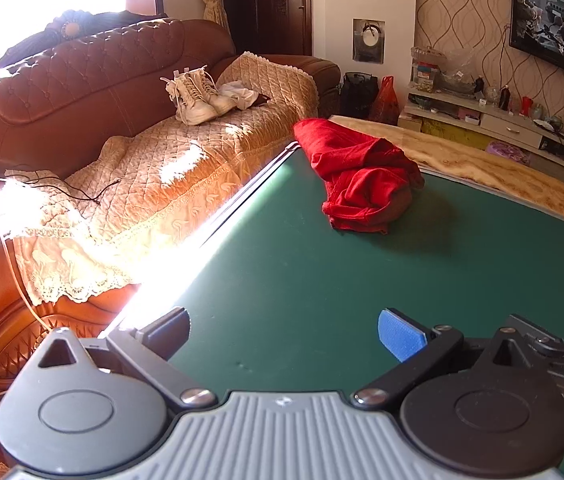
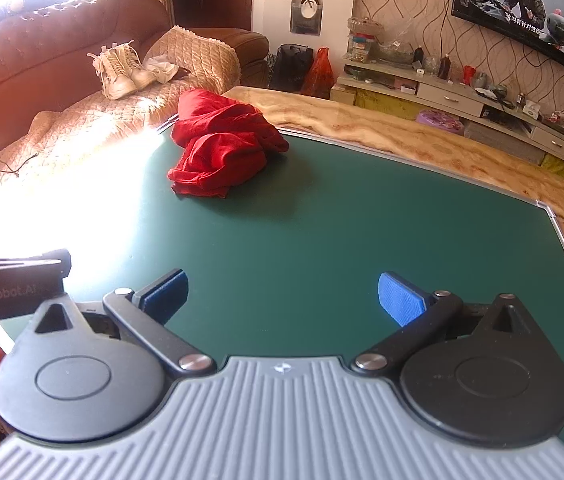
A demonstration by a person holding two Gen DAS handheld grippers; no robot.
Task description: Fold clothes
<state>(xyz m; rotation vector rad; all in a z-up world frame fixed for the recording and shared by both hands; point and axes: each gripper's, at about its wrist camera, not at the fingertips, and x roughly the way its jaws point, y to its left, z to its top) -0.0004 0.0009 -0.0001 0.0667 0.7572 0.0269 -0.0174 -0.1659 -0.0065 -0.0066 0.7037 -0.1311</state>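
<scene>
A crumpled red garment (image 1: 362, 176) is seen lying in a heap on the green mat (image 1: 302, 280), near the mat's far corner on the sofa side, with part of the cloth reaching over the mat's edge onto the wood-grain tabletop (image 1: 482, 164). The left gripper (image 1: 284, 336) is held low over the near part of the mat, its fingers spread wide apart with nothing between them; the garment is placed well ahead of it and slightly to the right of its centre line. In the right wrist view the right gripper (image 2: 282, 300) is likewise shown with its blue-padded fingers (image 2: 400, 298) parted and empty, and the same garment (image 2: 221, 152) is found well ahead and off to its left. Neither gripper is touching the cloth. Part of the left gripper's body is caught at the left edge of the right wrist view, so the two are held side by side. A brown sofa (image 1: 81, 80) with a quilted cover is seen beyond the table, with pale shoes (image 1: 197, 96) resting on it
</scene>
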